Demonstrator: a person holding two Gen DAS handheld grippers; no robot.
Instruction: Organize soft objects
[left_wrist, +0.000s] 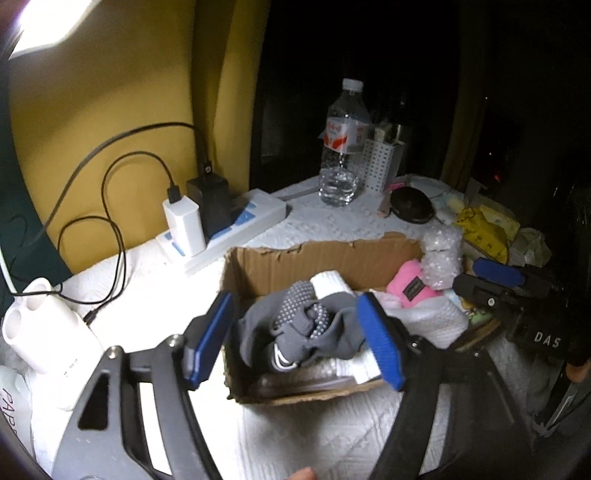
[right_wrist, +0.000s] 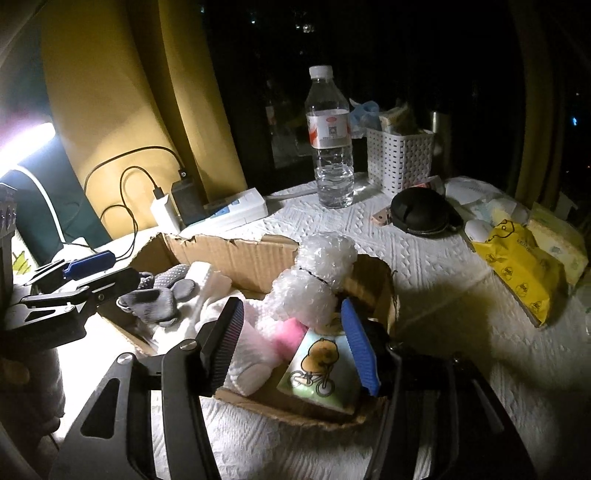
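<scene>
A torn cardboard box (left_wrist: 314, 254) (right_wrist: 229, 254) sits on the white table. Grey dotted gloves (left_wrist: 310, 328) (right_wrist: 159, 295), a pink soft item (left_wrist: 410, 282) (right_wrist: 286, 334), a bubble-wrap roll (left_wrist: 441, 258) (right_wrist: 317, 280), a white paper roll (right_wrist: 251, 365) and a tissue pack with a cartoon print (right_wrist: 319, 369) lie in it. My left gripper (left_wrist: 295, 343) is open over the box's left end, above the gloves, empty. My right gripper (right_wrist: 291, 343) is open over the box's right end, astride the pink item and tissue pack, empty. Each gripper shows in the other's view (left_wrist: 495, 280) (right_wrist: 85, 273).
A water bottle (right_wrist: 328, 136), white basket (right_wrist: 400, 158), black pouch (right_wrist: 421, 210) and yellow tissue packs (right_wrist: 517, 258) stand behind and right of the box. A power strip with chargers and cables (left_wrist: 221, 221) is at left. A white holder (left_wrist: 44, 332) is near left.
</scene>
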